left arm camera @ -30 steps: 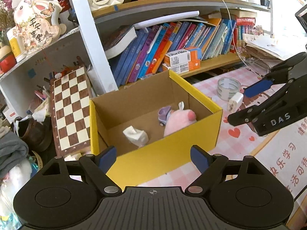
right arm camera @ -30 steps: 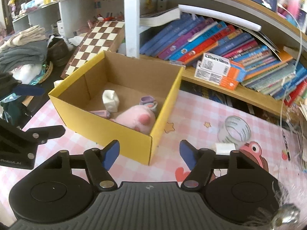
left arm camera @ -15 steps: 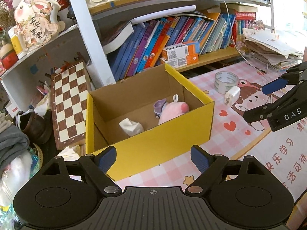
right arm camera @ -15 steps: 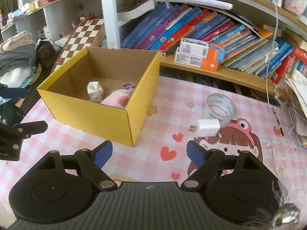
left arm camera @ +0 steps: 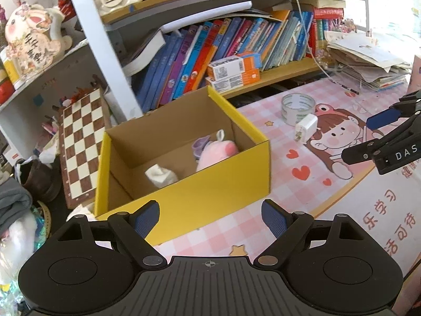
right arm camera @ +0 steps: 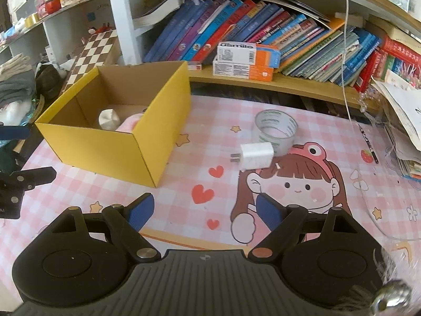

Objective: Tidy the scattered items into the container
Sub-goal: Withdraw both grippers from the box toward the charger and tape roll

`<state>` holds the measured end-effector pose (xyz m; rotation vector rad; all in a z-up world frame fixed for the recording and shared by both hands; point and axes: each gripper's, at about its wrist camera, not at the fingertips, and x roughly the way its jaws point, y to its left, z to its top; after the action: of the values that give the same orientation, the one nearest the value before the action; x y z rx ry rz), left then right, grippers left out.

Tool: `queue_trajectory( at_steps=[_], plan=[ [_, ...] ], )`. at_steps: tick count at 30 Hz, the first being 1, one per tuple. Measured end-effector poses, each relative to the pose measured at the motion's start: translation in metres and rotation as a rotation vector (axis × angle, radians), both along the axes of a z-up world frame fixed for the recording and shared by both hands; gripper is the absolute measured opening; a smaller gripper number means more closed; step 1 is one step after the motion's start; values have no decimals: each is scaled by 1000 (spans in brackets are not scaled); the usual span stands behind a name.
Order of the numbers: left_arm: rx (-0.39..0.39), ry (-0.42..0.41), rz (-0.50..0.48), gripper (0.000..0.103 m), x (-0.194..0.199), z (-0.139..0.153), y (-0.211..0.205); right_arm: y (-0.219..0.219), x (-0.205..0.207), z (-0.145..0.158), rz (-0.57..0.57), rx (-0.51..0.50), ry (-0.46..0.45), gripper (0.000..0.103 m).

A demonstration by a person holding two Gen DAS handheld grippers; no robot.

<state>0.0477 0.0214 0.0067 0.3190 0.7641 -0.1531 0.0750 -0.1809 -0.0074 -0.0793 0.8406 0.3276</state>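
A yellow cardboard box point(left arm camera: 231, 192) point(right arm camera: 113, 147) stands on the pink checked mat. Inside it lie a pink plush toy point(left arm camera: 215, 154), a small purple item point(left arm camera: 200, 144) and a crumpled white wad point(left arm camera: 160, 175). On the mat to its right sit a white charger plug point(right arm camera: 256, 155) point(left arm camera: 305, 127) and a clear tape roll point(right arm camera: 276, 129) point(left arm camera: 297, 105), touching each other. My left gripper point(left arm camera: 210, 217) is open and empty, low in front of the box. My right gripper point(right arm camera: 204, 210) is open and empty over the mat, short of the plug.
A bookshelf point(right arm camera: 289, 84) with leaning books and orange-white cartons point(right arm camera: 247, 60) runs behind the mat. A chessboard point(left arm camera: 79, 142) leans left of the box beside clothes and clutter. A paper stack point(left arm camera: 368, 65) sits at the right. A thin white cable point(right arm camera: 347, 52) hangs down.
Both grippers have drawn back from the box, which now looks smaller. The right view has swung right, bringing the plug and tape roll toward centre. The right jaws stand wider than a second ago.
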Motion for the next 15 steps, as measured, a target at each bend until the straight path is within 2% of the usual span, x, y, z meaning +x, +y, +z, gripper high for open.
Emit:
queue_trajectory(
  at_steps=[15],
  plan=[
    [6,3,-50,87,2,0,-47,-35,-1,-2,-23,17,-12,85]
  ],
)
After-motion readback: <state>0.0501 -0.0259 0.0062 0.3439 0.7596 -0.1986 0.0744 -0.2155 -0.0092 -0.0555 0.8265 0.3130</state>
